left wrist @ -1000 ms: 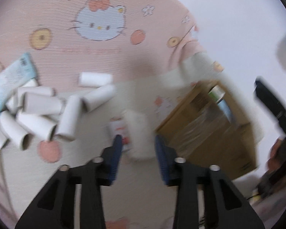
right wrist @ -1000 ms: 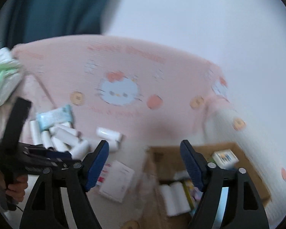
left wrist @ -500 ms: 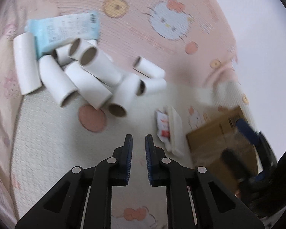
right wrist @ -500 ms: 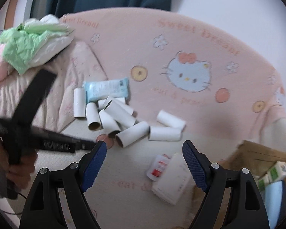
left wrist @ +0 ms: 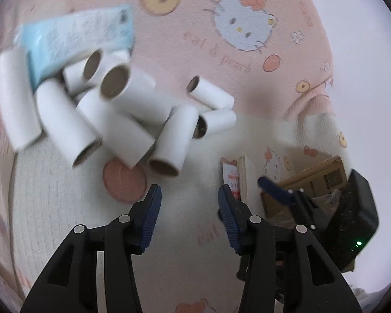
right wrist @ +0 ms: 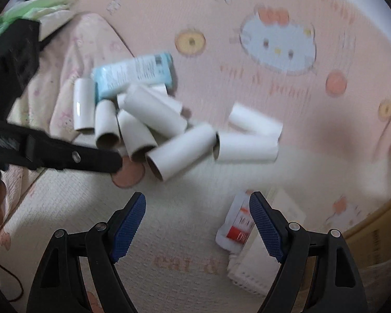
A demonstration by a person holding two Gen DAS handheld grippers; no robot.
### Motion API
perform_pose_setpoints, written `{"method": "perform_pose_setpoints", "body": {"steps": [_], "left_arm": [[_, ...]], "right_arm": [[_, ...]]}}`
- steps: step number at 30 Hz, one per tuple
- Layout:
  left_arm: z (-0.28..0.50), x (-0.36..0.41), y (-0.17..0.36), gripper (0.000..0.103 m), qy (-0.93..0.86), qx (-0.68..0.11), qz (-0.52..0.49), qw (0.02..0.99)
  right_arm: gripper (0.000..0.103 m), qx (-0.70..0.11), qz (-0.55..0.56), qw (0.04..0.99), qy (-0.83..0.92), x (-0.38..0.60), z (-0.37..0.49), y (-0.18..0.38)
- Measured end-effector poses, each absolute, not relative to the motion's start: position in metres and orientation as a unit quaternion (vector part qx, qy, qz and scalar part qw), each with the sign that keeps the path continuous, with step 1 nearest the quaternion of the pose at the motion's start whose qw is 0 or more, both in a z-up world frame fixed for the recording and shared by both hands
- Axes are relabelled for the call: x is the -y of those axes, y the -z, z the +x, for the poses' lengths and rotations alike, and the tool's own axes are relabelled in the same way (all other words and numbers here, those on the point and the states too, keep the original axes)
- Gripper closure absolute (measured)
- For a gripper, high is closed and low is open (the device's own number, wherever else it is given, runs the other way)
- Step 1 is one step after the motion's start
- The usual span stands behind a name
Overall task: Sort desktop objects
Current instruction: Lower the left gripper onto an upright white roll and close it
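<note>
A pile of several white cardboard tubes [left wrist: 112,120] lies on a Hello Kitty blanket, with a light blue packet [left wrist: 75,39] behind it. My left gripper [left wrist: 187,200] is open and empty, just in front of the nearest tube [left wrist: 174,140]. A red and white packet [left wrist: 232,180] lies to its right. In the right wrist view the tube pile [right wrist: 153,120], the blue packet [right wrist: 135,73] and the red and white packet [right wrist: 237,224] show. My right gripper [right wrist: 198,219] is open and empty above the blanket, beside that packet.
A brown cardboard box [left wrist: 318,182] stands at the right, partly behind the other gripper. The left gripper's black arm [right wrist: 52,151] crosses the left of the right wrist view. Green and white crumpled fabric [right wrist: 44,5] lies at the far left. A pink headboard cushion [right wrist: 273,13] backs the scene.
My left gripper has opened from nearly shut and come closer to the tube pile. My right gripper has moved nearer the tubes and the red and white packet, still open.
</note>
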State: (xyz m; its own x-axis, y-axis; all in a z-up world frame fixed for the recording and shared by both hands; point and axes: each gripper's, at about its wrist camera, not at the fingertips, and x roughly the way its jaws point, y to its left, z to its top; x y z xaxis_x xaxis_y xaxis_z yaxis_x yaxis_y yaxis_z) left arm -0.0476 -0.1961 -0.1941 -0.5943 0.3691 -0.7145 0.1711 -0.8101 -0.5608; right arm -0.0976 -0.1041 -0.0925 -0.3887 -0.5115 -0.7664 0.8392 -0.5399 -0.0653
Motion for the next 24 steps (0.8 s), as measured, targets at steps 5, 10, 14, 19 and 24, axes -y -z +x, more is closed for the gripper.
{"method": "perform_pose_setpoints", "body": {"steps": [5,10,14,19,24], "left_arm": [[-0.074,0.187,0.187,0.053,-0.849,0.263,-0.454,0.070],[-0.098,0.181,0.198,0.053,-0.841,0.251,-0.475,0.064],[-0.114,0.179,0.214,0.053,-0.831,0.244,-0.498,0.040],[-0.128,0.184,0.228,0.054,-0.808,0.242,-0.537,-0.005],[-0.136,0.183,0.233,0.054,-0.796,0.251,-0.550,-0.010]], "right_arm": [[0.022,-0.189,0.387,0.422,0.798,0.100,-0.118,0.100],[0.022,-0.167,0.414,0.424,0.788,0.110,-0.133,0.104],[0.022,-0.156,0.428,0.428,0.781,0.114,-0.139,0.107],[0.022,-0.161,0.448,0.409,0.779,0.115,-0.149,0.117],[0.022,-0.155,0.455,0.422,0.769,0.113,-0.152,0.121]]}}
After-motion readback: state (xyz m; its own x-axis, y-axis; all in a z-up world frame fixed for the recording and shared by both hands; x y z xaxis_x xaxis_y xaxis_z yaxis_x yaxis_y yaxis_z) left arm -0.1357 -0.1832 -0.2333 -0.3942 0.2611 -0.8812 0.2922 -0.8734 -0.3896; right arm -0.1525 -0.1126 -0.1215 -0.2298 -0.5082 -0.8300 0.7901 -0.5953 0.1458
